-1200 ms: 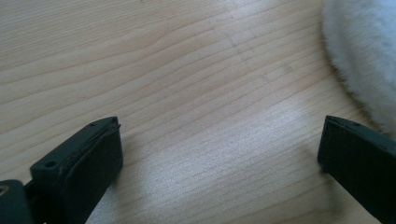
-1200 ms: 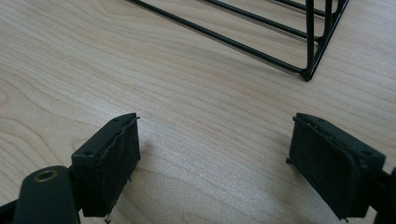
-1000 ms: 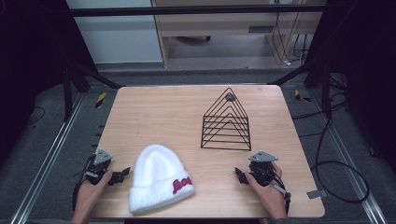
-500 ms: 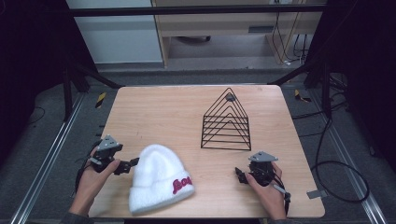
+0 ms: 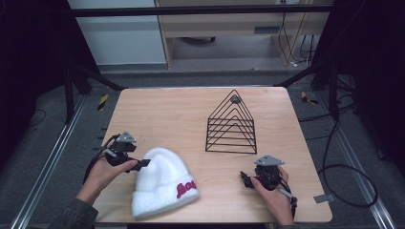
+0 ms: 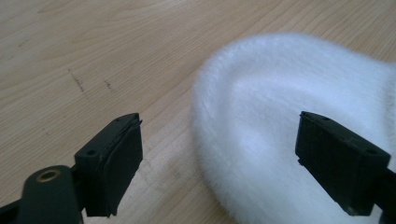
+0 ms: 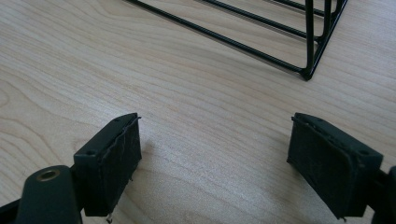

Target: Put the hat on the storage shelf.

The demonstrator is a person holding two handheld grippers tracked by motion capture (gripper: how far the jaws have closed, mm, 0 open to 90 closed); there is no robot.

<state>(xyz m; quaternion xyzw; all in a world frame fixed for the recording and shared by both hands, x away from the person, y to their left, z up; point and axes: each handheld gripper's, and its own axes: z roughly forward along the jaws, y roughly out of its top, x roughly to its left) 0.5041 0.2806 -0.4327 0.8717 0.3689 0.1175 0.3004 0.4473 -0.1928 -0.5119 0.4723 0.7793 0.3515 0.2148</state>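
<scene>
White fuzzy beanie (image 5: pixel 162 188), red lettering on its folded cuff, lies flat on the table (image 5: pixel 167 119). My left gripper (image 6: pixel 219 158), jaws wide but just been narrowing, brackets its crown edge untouched. My right gripper (image 7: pixel 215 161) gapes empty, beanie well off.

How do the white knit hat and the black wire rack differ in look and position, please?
The white knit hat is soft, fluffy and opaque, lying flat near the table's front edge; the black wire rack is rigid, open and see-through, standing upright as a triangle farther back. The hat bears red lettering; the rack is plain. Both rest on the wooden table.
</scene>
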